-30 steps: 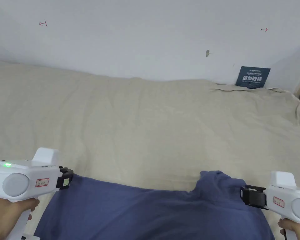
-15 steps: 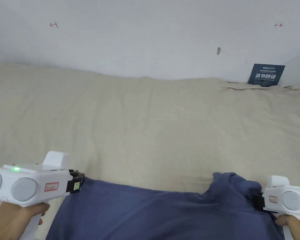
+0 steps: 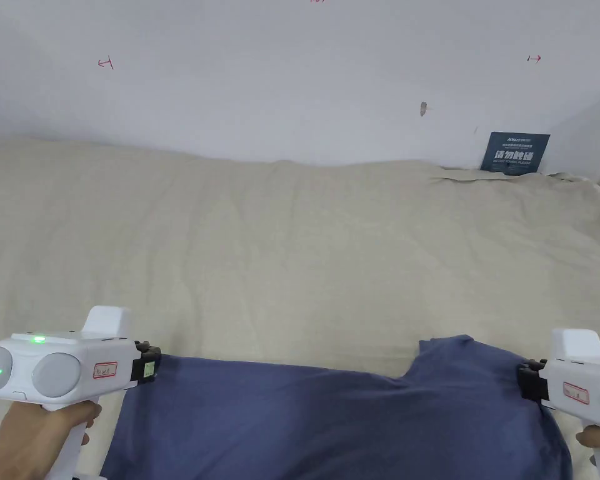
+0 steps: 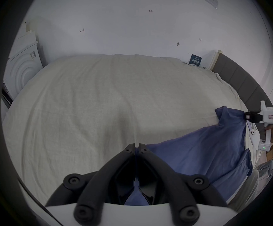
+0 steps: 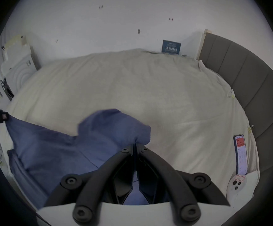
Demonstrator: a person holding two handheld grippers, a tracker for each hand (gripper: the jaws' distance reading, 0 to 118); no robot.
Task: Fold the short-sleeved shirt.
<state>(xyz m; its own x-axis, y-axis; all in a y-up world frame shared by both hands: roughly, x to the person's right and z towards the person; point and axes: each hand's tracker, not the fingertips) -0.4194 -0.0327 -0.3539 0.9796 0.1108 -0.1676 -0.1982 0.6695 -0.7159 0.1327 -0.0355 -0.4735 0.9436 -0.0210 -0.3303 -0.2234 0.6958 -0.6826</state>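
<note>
- Shirt (image 3: 330, 425) — blue, short-sleeved — is stretched between the two grippers at the near edge of the bed (image 3: 280, 250), its body hanging toward the person.
- Left gripper (image 3: 147, 364) has its fingers (image 4: 129, 151) pressed together on one corner of the cloth; in the left gripper view blue fabric shows between them.
- Right gripper (image 3: 525, 381) has its fingers (image 5: 126, 150) pinched tight on the other corner, beside a raised sleeve (image 5: 116, 125).
- Phone (image 5: 241, 154) lies at the bed's right edge, near the grey headboard (image 5: 246, 76).
- Beige sheet runs wrinkled to the white wall (image 3: 280, 75) — a small dark sign (image 3: 514, 153) leans there.
</note>
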